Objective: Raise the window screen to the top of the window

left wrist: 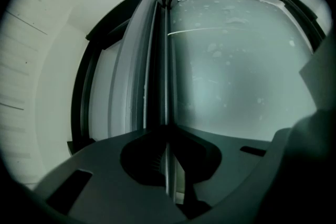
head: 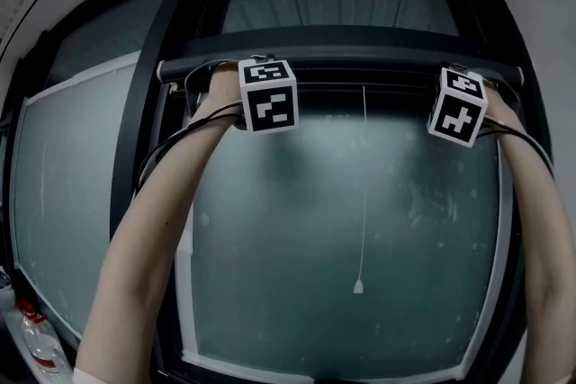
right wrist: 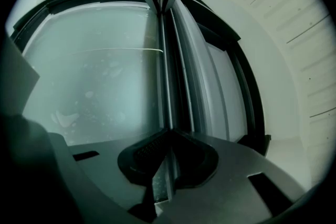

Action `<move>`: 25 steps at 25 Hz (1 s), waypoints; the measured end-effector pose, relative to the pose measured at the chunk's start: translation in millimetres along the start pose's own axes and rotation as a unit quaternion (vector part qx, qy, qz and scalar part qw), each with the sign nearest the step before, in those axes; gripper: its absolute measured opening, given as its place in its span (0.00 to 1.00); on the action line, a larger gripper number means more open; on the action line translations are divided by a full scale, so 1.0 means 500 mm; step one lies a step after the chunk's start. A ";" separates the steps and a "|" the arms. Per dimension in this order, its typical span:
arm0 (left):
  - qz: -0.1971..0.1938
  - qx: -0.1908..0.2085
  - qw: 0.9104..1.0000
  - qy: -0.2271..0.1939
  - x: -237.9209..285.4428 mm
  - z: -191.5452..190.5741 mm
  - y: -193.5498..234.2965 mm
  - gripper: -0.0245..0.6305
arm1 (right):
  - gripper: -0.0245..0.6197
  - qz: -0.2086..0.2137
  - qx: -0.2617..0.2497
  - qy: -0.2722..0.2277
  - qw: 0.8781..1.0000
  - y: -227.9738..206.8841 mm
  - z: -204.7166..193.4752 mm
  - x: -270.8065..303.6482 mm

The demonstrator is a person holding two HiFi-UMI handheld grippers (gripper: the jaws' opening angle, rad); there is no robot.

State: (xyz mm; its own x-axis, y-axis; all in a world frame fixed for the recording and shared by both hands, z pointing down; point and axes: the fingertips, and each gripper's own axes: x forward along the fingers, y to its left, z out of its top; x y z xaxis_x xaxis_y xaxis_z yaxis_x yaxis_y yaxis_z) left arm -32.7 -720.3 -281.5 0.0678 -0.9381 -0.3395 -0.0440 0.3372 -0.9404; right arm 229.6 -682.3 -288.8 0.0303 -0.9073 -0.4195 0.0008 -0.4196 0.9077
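Nearest the camera, two bare forearms reach up, the left forearm (head: 148, 238) rising from the lower left and the right forearm (head: 544, 256) along the right edge. Each hand holds a claw with a marker cube: the left cube (head: 268, 96) and the right cube (head: 459, 106) stand level with each other, well apart.

The left claw (left wrist: 167, 162) is clamped on the thin edge of the screen rail (head: 360, 67), its jaws pressed together on the rail. The right claw (right wrist: 164, 165) grips the same rail in the same way, jaws closed tight on it. Seen from each claw, the rail runs straight away to the other claw at its far end.

The screen rail lies horizontal high on the window, just beneath a broad dark crossbeam (head: 342, 40) and well above the sill. The mesh itself is hard to make out in the dim light; it may be gathered above the rail.

Behind the rail is the frosted glass pane (head: 297, 247), spotted with pale marks. A thin white cord (head: 363, 193) hangs down in front of it and ends in a small pull (head: 358, 286). A dark upright frame post (head: 148, 94) stands to the left of the pane. At the lower left corner is a clear bottle (head: 40, 342) with red on it.
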 end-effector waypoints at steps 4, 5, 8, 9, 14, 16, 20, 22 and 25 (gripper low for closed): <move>0.024 -0.052 0.998 -0.021 -0.004 0.002 0.003 0.07 | 0.08 -0.010 0.034 -0.008 0.999 -0.002 -0.002 -0.005; 0.032 -0.077 0.996 -0.033 -0.006 0.001 0.007 0.07 | 0.08 -0.015 0.051 -0.010 0.999 -0.007 -0.001 -0.007; 0.068 -0.132 0.987 -0.067 -0.016 -0.003 0.017 0.08 | 0.10 -0.043 0.113 -0.022 0.992 -0.017 -0.003 -0.017; 0.083 -0.141 0.983 -0.079 -0.021 -0.003 0.017 0.09 | 0.10 -0.059 0.137 -0.029 0.988 -0.019 -0.005 -0.021; 0.104 -0.319 0.925 -0.176 -0.071 0.010 -0.006 0.09 | 0.09 -0.118 0.317 -0.113 0.934 0.003 -0.006 -0.078; 0.093 -0.433 0.868 -0.224 -0.102 0.016 -0.042 0.09 | 0.09 -0.117 0.415 -0.156 0.889 0.037 -0.008 -0.104; 0.031 -0.536 0.790 -0.296 -0.166 0.062 -0.216 0.09 | 0.09 -0.101 0.538 -0.212 0.810 0.181 -0.007 -0.163; 0.023 -0.540 0.792 -0.285 -0.191 0.072 -0.322 0.09 | 0.09 -0.098 0.570 -0.223 0.785 0.268 -0.008 -0.204; 0.016 -0.571 0.781 -0.253 -0.230 0.067 -0.471 0.09 | 0.09 -0.053 0.618 -0.224 0.751 0.417 0.000 -0.266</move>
State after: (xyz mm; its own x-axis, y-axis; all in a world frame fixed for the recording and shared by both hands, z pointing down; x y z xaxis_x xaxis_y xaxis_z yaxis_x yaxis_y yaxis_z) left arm 3.4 -689.1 -21.8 0.4209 -0.6817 -0.5984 -0.8943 -0.2015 -0.3994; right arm 225.9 -649.0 -43.6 -0.2452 -0.6686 -0.7020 -0.9582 0.0569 0.2806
